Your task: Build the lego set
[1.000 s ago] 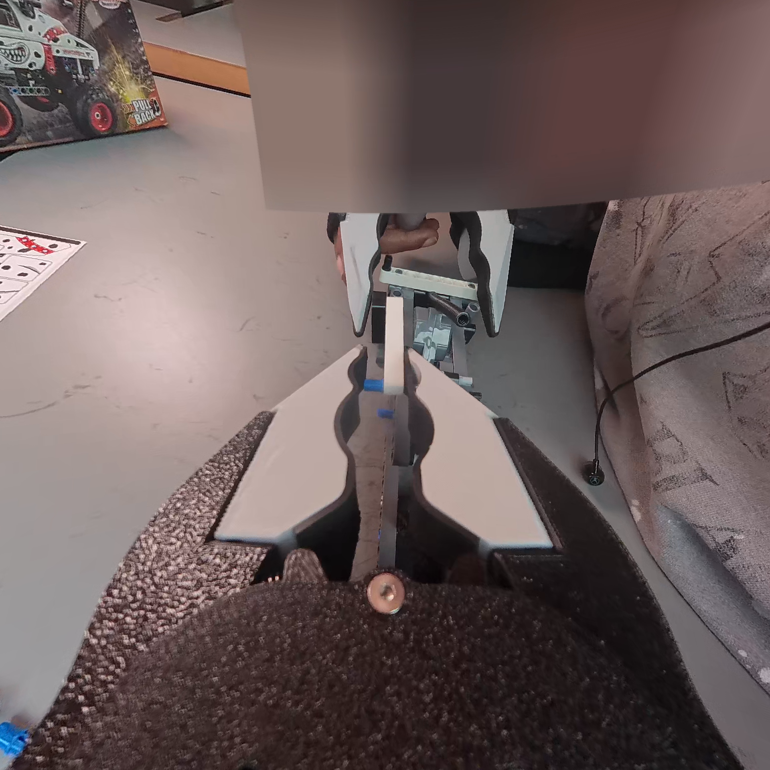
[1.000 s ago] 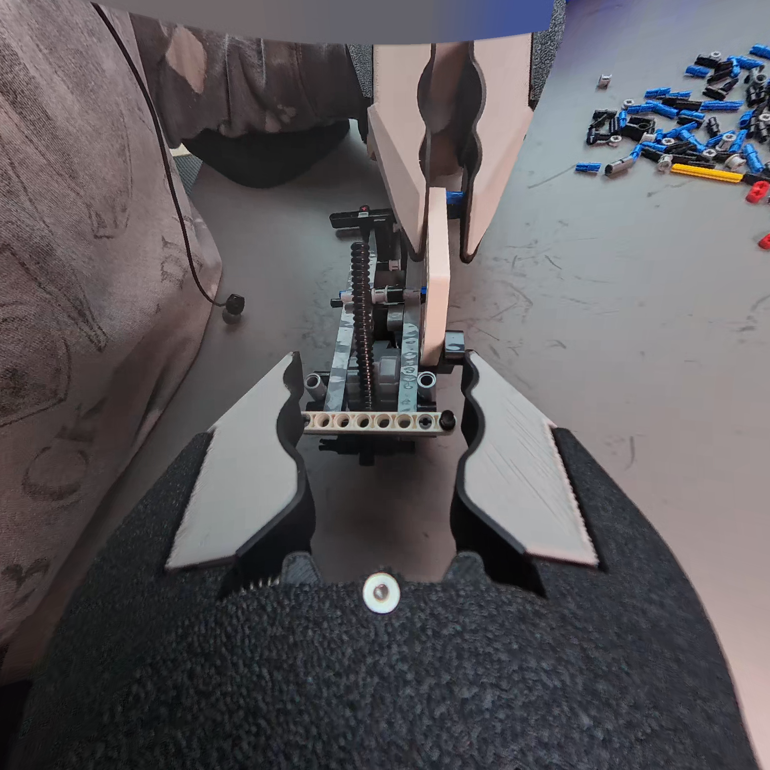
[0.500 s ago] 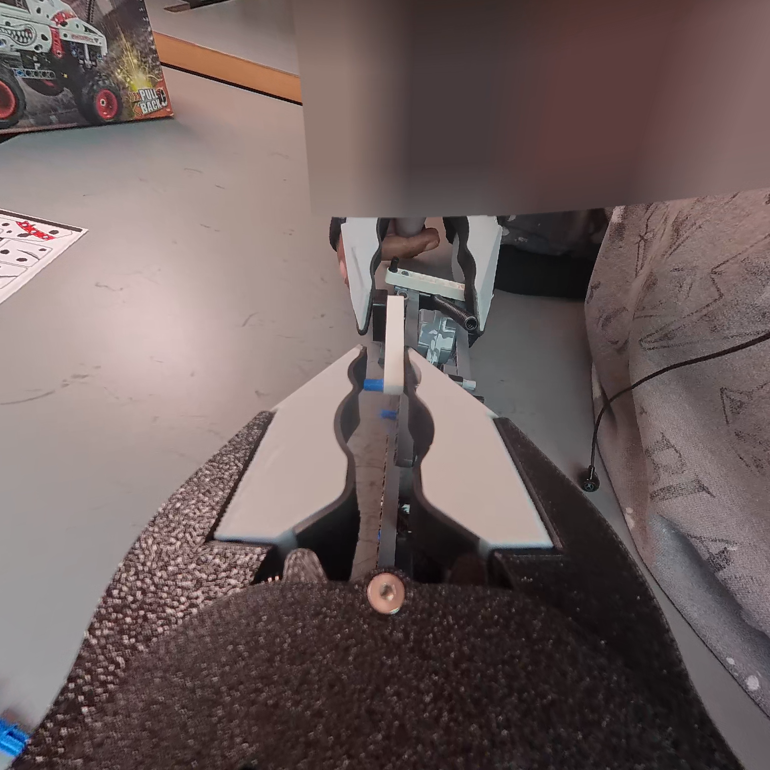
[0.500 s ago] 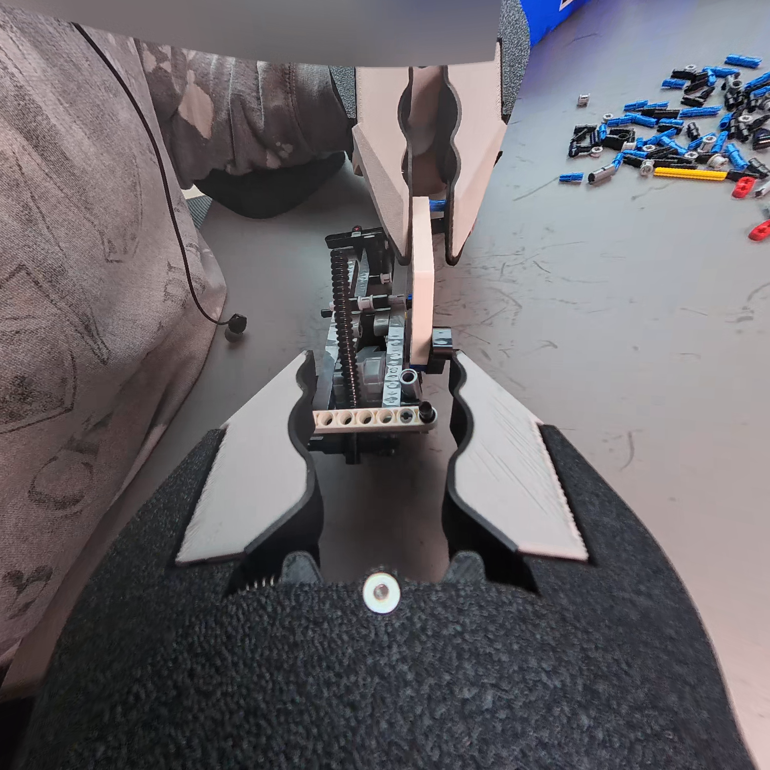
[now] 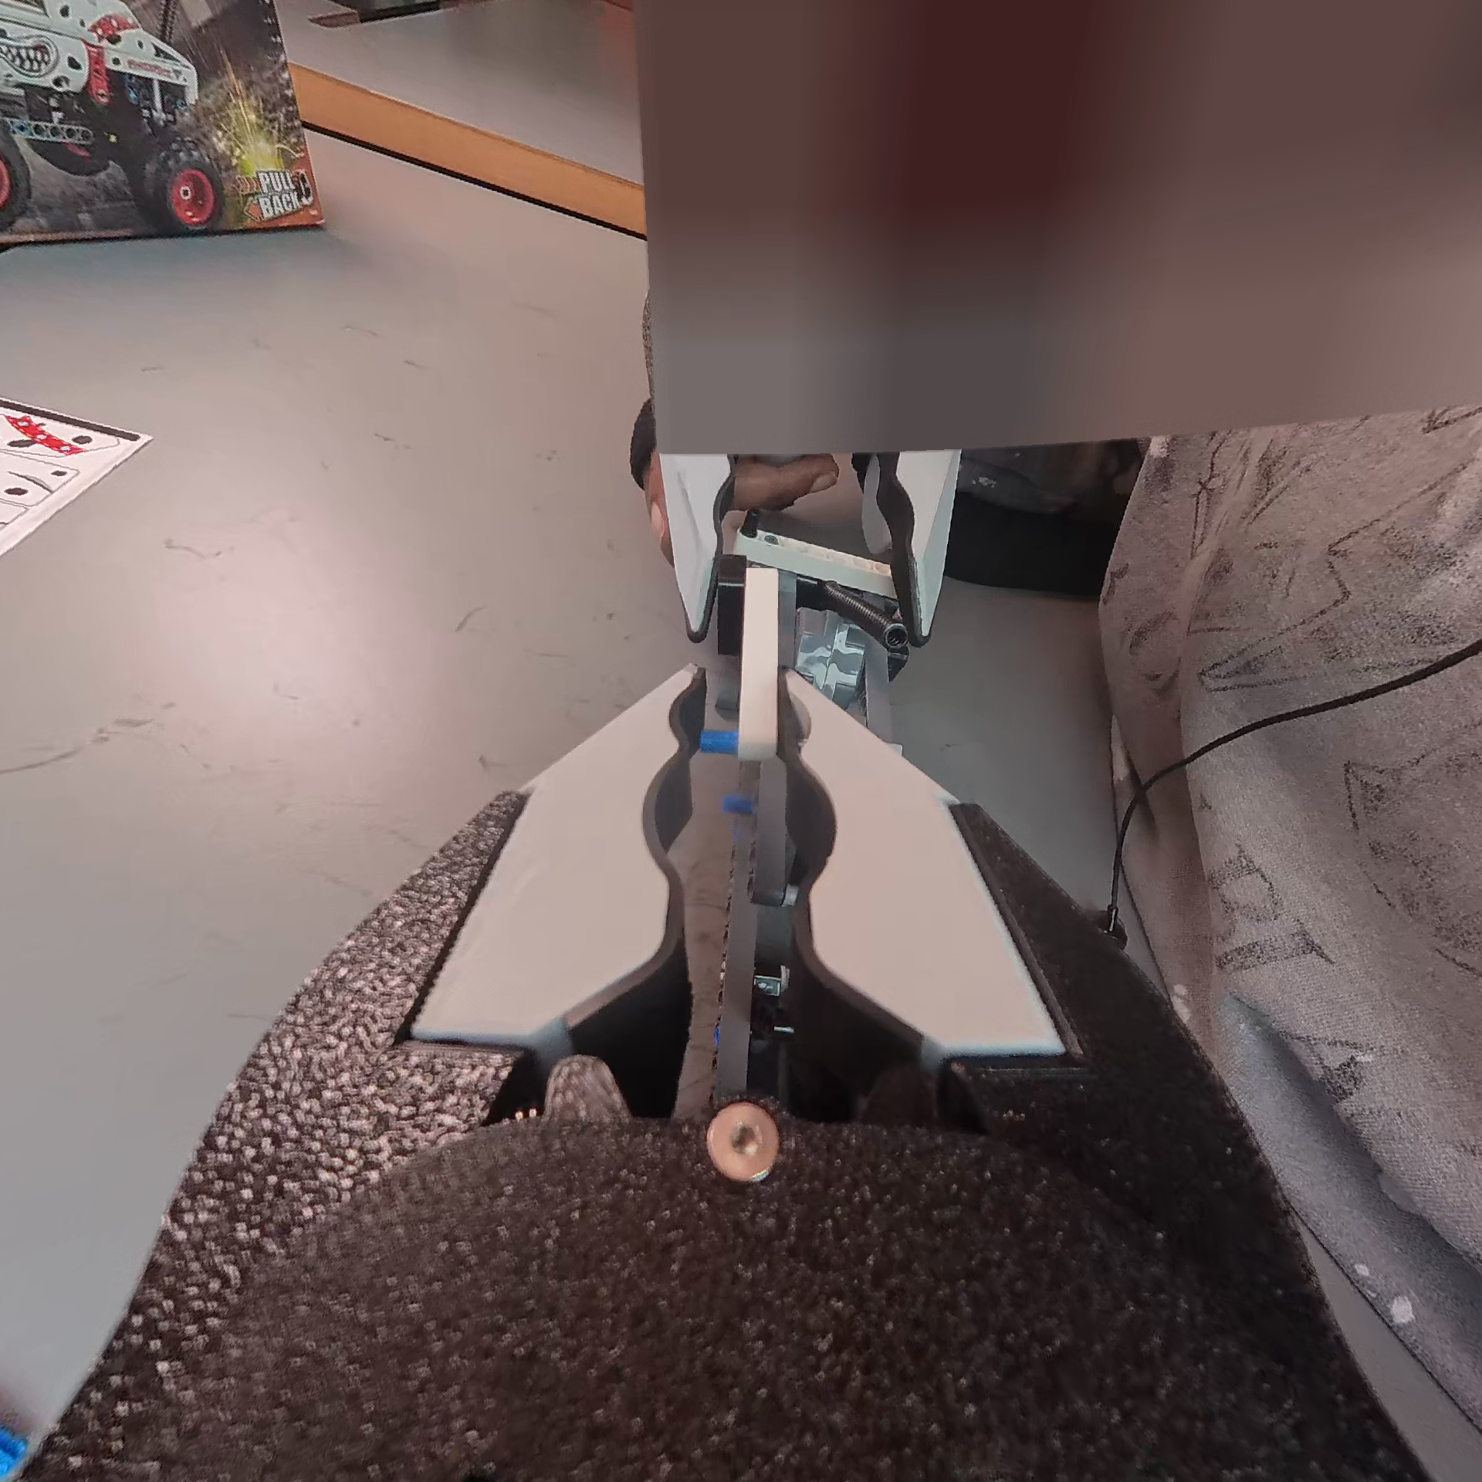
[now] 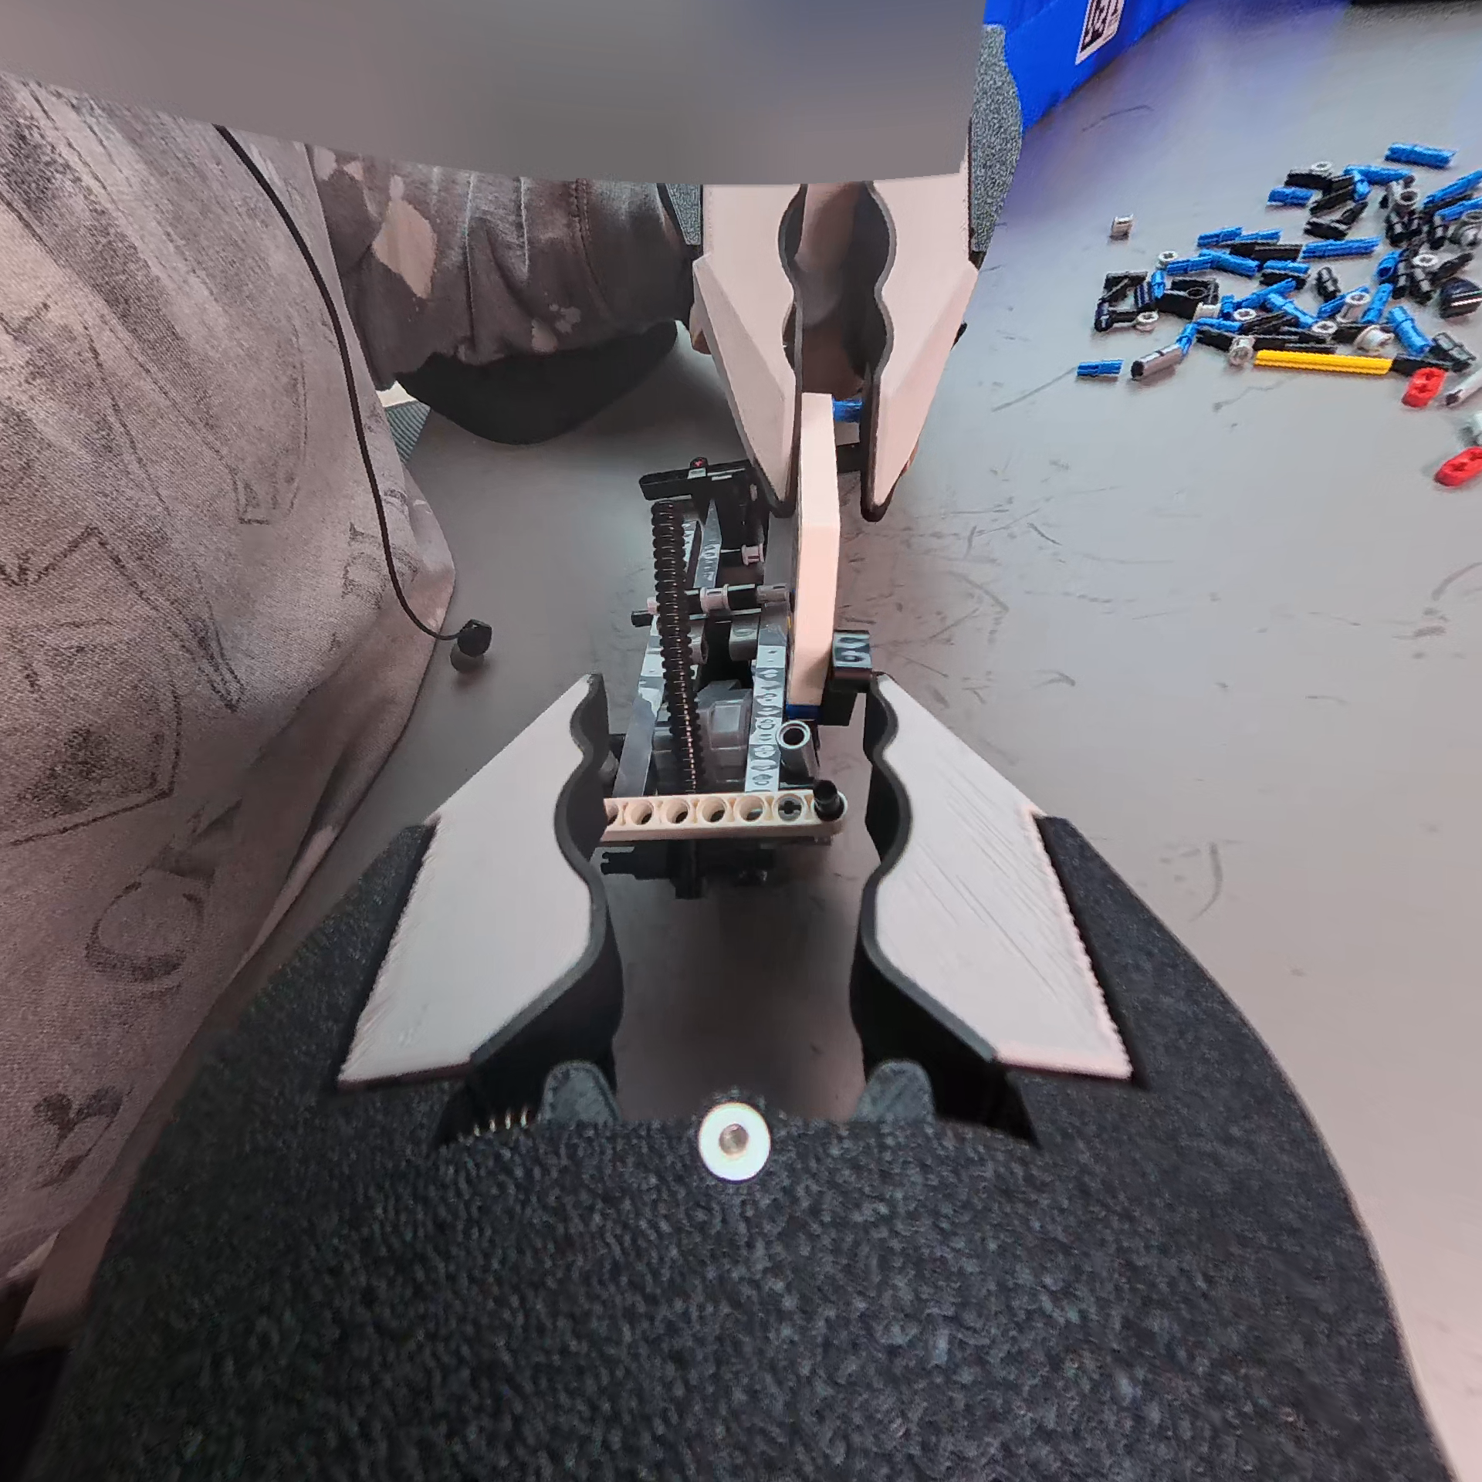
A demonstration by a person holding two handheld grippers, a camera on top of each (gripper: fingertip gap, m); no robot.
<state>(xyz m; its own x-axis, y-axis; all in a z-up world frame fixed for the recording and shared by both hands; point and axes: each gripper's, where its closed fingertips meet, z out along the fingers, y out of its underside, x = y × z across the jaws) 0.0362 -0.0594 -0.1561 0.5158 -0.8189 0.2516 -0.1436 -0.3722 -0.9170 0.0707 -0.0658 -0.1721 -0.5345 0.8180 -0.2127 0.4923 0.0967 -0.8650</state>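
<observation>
A grey patterned sleeve (image 6: 160, 561) fills the frame's left. At centre, the lego chassis (image 6: 706, 722) lies on the table (image 6: 1163, 722), its underside hidden. The right tongs (image 6: 726, 754) stand released around its holed end beam. Above, the left tongs (image 6: 826, 481) are clenched on the white beam (image 6: 818, 561). Loose pieces (image 6: 1323, 305) are cut off upper right.

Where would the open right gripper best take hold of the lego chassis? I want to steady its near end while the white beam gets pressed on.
Probably at the cross beam with holes on the lego chassis, coming straight on. It lies crosswise between the open jaws of the right gripper, its short ends facing them. The left gripper holds the white beam.
</observation>
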